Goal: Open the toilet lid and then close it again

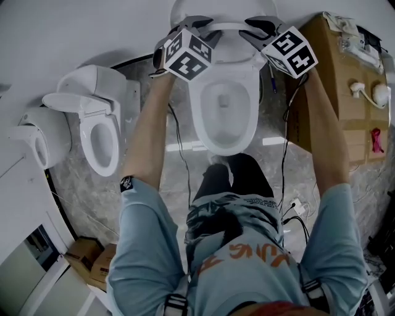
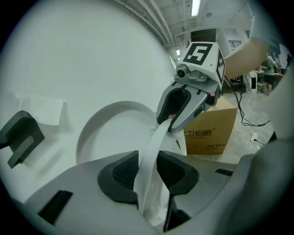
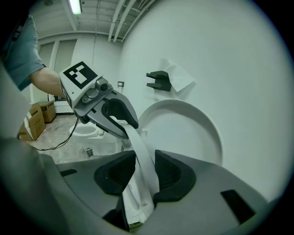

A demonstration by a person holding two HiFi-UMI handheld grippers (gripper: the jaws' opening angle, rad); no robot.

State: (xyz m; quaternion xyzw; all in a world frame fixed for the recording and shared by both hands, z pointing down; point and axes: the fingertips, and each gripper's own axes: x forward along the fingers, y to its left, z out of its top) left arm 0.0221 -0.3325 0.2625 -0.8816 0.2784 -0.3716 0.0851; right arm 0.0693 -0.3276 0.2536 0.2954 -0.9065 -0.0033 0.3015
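Note:
The white toilet point(image 1: 223, 133) stands in the middle of the head view with its bowl uncovered. Its lid point(image 1: 225, 8) is raised, close to the wall behind. The lid's thin front rim point(image 1: 228, 26) runs between my two grippers. My left gripper point(image 1: 200, 24) is shut on the rim's left part; the white edge point(image 2: 151, 151) passes between its dark pads. My right gripper point(image 1: 256, 26) is shut on the right part, where the rim point(image 3: 142, 156) sits between its pads. Each gripper view shows the other gripper at the rim's far end and the lid's round face point(image 3: 183, 133) beyond.
Two more white toilets point(image 1: 99, 133) point(image 1: 37, 139) stand to the left. A large cardboard box point(image 1: 333, 80) stands close on the right. Cables point(image 1: 287, 185) lie on the grey floor. A black bracket point(image 3: 158, 80) with a paper sheet is on the wall.

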